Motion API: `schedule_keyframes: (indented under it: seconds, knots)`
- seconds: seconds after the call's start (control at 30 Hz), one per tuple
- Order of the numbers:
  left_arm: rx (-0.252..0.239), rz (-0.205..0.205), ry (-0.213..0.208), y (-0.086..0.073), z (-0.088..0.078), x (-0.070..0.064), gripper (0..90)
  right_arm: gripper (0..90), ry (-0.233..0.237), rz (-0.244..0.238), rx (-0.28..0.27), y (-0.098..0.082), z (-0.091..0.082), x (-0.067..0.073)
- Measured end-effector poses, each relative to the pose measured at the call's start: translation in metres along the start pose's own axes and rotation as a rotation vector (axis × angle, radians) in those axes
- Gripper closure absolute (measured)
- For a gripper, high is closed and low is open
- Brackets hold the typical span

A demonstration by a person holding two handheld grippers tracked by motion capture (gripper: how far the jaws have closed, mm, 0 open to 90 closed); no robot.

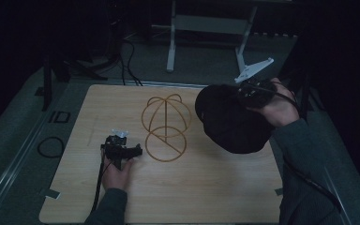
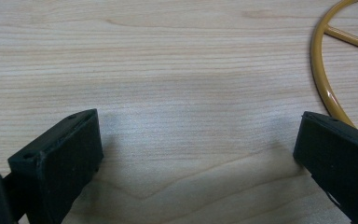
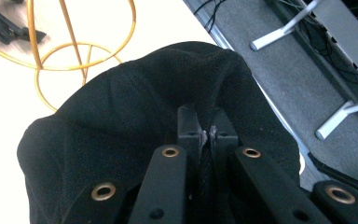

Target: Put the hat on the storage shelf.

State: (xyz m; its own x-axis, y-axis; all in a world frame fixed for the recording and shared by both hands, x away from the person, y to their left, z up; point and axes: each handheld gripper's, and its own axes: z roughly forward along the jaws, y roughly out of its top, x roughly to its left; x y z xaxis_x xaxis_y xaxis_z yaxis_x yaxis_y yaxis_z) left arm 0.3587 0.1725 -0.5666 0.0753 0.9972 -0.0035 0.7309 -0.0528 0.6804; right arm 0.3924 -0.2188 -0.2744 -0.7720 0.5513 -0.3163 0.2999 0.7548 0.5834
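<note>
A black fabric hat (image 1: 229,119) hangs from my right gripper (image 1: 251,91) above the table's right side; in the right gripper view the jaws are pinched on a fold of the hat (image 3: 135,121), right gripper (image 3: 207,135). A gold wire hat stand (image 1: 165,127) sits upright mid-table, and its ring (image 2: 324,79) curves in at the right of the left gripper view. My left gripper (image 1: 122,150) rests on the wood just left of the stand's base, left gripper (image 2: 198,140) open with bare tabletop between its jaws.
The light wooden table (image 1: 206,187) has free room at the front and left. Beyond its far edge lie grey floor, dark cables (image 1: 129,61) and white metal frame legs (image 1: 171,47). A cable loop (image 1: 50,146) lies off the table's left edge.
</note>
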Motion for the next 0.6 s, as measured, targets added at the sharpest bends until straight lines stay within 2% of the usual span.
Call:
schedule_keyframes:
  seconds: [0.27,0.6]
  knots:
    - [0.0,0.0,0.0,0.0,0.0,0.0,0.7,86.6,-0.011,0.007,-0.033,0.008,-0.004,-0.002]
    - [0.0,0.0,0.0,0.0,0.0,0.0,0.7,86.6,-0.013,0.038,-0.068,0.013,-0.005,-0.004]
